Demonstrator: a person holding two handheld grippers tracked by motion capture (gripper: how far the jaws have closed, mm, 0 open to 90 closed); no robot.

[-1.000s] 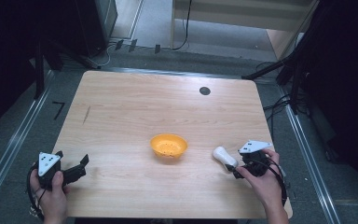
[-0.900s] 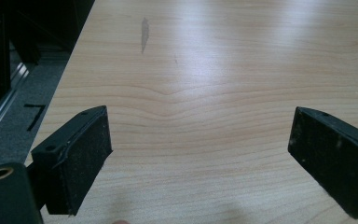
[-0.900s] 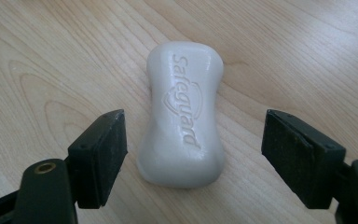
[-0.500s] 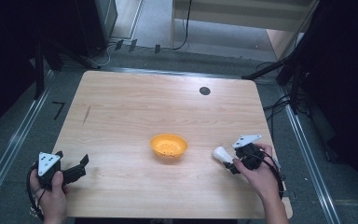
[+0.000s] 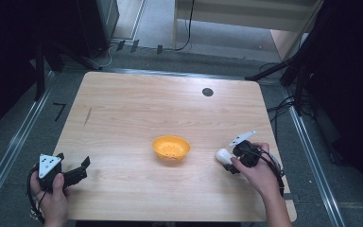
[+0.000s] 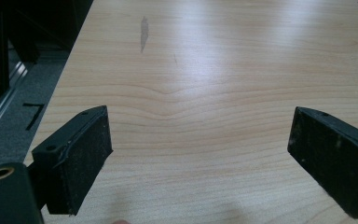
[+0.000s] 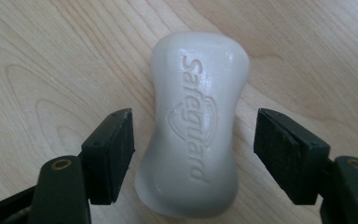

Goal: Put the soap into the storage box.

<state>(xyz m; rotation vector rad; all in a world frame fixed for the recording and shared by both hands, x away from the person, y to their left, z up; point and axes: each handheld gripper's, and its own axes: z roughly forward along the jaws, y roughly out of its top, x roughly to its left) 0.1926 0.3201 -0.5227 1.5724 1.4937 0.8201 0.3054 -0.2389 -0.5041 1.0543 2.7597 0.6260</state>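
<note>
Since a second ago, the right hand-held gripper has tipped downward over the white soap bar, its grey plate now angled up, and has shifted slightly toward the table's middle; the left hand-held gripper has stayed near the front left corner.

In the right gripper view the one soap bar lies flat on the pale wood-grain table, smooth, waisted in outline, with "Safeguard" embossed along its top. The right hand-held gripper is spread wide around it, one black padded jaw on each side; whether the left jaw touches the bar cannot be told, the other stands clear.

The left hand-held gripper is likewise spread wide over bare wood, holding nothing.

One orange bowl, round and glossy, sits near the table's centre, left of the soap and apart from it. A small dark round spot marks the far side.
</note>
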